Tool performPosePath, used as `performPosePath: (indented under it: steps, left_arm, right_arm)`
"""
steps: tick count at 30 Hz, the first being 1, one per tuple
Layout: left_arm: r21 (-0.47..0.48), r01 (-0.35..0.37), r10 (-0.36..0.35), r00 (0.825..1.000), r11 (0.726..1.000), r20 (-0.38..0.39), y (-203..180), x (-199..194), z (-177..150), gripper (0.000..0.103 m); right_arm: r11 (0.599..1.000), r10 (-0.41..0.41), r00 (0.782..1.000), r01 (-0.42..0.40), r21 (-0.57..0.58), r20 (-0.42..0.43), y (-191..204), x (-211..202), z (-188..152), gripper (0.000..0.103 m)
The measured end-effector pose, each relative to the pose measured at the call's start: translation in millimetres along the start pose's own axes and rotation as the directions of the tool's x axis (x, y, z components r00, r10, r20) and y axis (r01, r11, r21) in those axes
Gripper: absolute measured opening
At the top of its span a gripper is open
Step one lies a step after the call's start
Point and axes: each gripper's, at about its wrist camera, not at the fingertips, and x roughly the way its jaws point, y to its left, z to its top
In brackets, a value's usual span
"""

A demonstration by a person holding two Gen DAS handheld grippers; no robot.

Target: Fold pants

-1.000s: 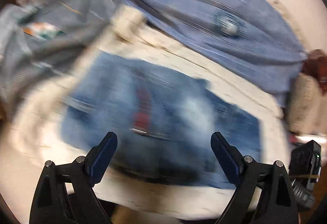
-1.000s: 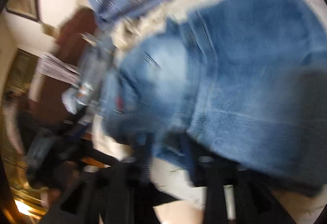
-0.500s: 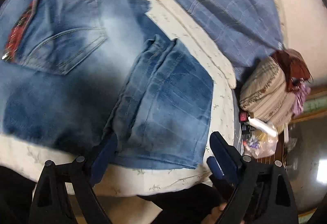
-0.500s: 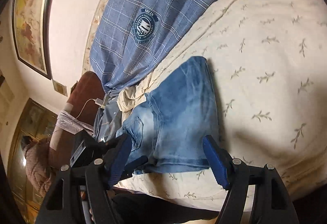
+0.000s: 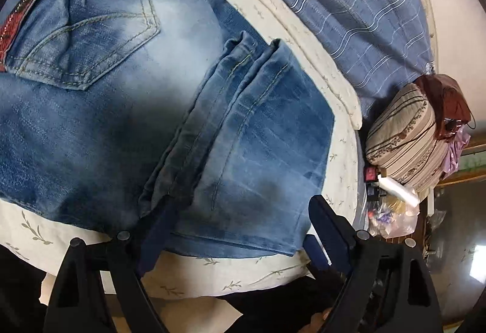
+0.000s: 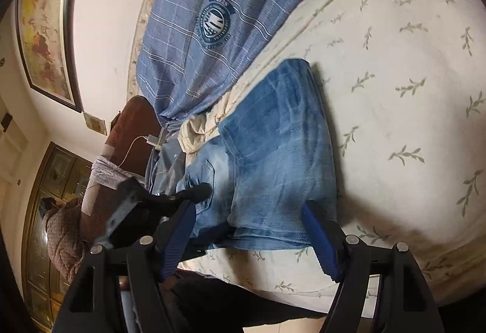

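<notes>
Denim is what fills most of your left wrist view: the jeans (image 5: 127, 108) lie flat on the cream bedsheet (image 5: 212, 275) with the small leaf print, close to the near edge of the bed. You see the back pocket (image 5: 88, 29) facing up on the far left part of the jeans, with a red strip (image 5: 15, 26) beside it at the picture's edge. The leg ends (image 5: 258, 132) are folded over and lie on top of the jeans, to the right of the pocket, with their hems toward the near edge of the jeans.

Your left gripper (image 5: 240, 229) stands wide apart at the near edge of the jeans. Its left finger (image 5: 155, 235) is at the edge of the folded leg ends, maybe touching the cloth, but nothing is clamped between the two fingers. Your right gripper (image 6: 246, 235) is also spread wide, at the near hem of the jeans (image 6: 273, 156), and it holds nothing.

Beyond the jeans a blue checked blanket (image 6: 206, 17) with a round badge lies on the bed, touching the wall side. To the right of the jeans, off the bed, there are a striped cushion (image 5: 404, 138) and a clear plastic bag (image 5: 391, 214).
</notes>
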Motion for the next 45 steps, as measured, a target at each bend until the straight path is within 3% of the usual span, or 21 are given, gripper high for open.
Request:
performPosePath:
  steps: [4,5,7,8,12,16,18,20,22,30,34,36,37,38,40,42,45]
  left_arm:
    - [0.018,-0.016,0.016,1.0,1.0,-0.004,-5,4,1,0.084]
    - [0.026,-0.015,0.016,1.0,1.0,-0.004,-6,4,0,0.075]
    - [0.049,-0.065,0.066,0.998,0.997,-0.02,-7,9,0,0.025]
    - [0.047,-0.084,0.086,0.996,0.995,-0.038,-7,17,0,0.016]
    - [0.065,-0.117,0.118,0.993,0.991,-0.008,-7,17,0,0.008]
    - [0.204,-0.225,0.192,0.967,0.953,0.167,-38,-18,-12,0.007]
    - [0.228,-0.271,0.224,0.952,0.935,0.21,-41,-28,-19,0.007]
    - [0.193,-0.285,0.259,0.955,0.939,0.147,-21,-12,-19,0.007]
    - [0.136,-0.261,0.249,0.963,0.956,0.099,2,2,-18,0.007]
    - [0.148,-0.236,0.222,0.969,0.961,0.104,-2,1,-15,0.007]
    - [0.159,-0.24,0.224,0.968,0.958,0.108,6,-9,-22,0.008]
    - [0.163,-0.238,0.224,0.969,0.958,0.099,8,-14,-23,0.008]
    - [0.17,-0.227,0.212,0.972,0.959,0.103,5,-20,-23,0.008]
    - [0.178,-0.217,0.198,0.973,0.96,0.117,1,-27,-24,0.009]
    - [0.203,-0.203,0.169,0.97,0.958,0.173,-12,-46,-23,0.01]
    - [0.276,-0.211,0.139,0.956,0.938,0.258,-38,-64,-15,0.01]
    - [0.331,-0.198,0.098,0.95,0.922,0.297,-62,-67,6,0.01]
  right_arm:
    - [1.0,-0.004,1.0,0.005,0.013,-0.009,-4,4,1,0.076]
    - [1.0,-0.004,1.0,0.005,0.016,-0.008,-4,5,1,0.076]
    - [1.0,-0.007,1.0,0.008,0.014,-0.007,-4,6,1,0.076]
    - [1.0,-0.012,1.0,0.012,0.012,-0.005,-4,6,0,0.076]
    - [1.0,-0.014,1.0,0.014,0.011,-0.006,-4,7,-1,0.076]
    - [1.0,-0.014,1.0,0.014,0.013,-0.004,-3,6,-1,0.076]
    - [1.0,0.004,1.0,-0.004,0.019,0.0,-2,3,-1,0.076]
    - [1.0,0.006,1.0,-0.006,0.013,0.015,2,-3,0,0.076]
    - [1.0,-0.013,0.999,0.013,0.007,0.036,7,-7,3,0.076]
    - [0.995,-0.017,0.998,0.022,-0.092,0.053,58,-1,36,0.076]
    - [1.0,-0.006,0.999,0.005,-0.019,-0.036,52,39,43,0.077]
    - [0.996,-0.065,0.982,0.075,0.05,-0.179,26,76,37,0.078]
    - [0.991,-0.074,0.972,0.097,0.093,-0.222,10,90,32,0.078]
    - [0.995,-0.027,0.986,0.043,0.093,-0.166,6,85,31,0.078]
    - [0.993,-0.014,0.984,0.034,0.109,-0.179,6,83,32,0.078]
    - [0.994,-0.011,0.982,0.032,0.105,-0.188,5,84,32,0.078]
    - [0.993,0.002,0.984,0.019,0.113,-0.18,4,83,32,0.078]
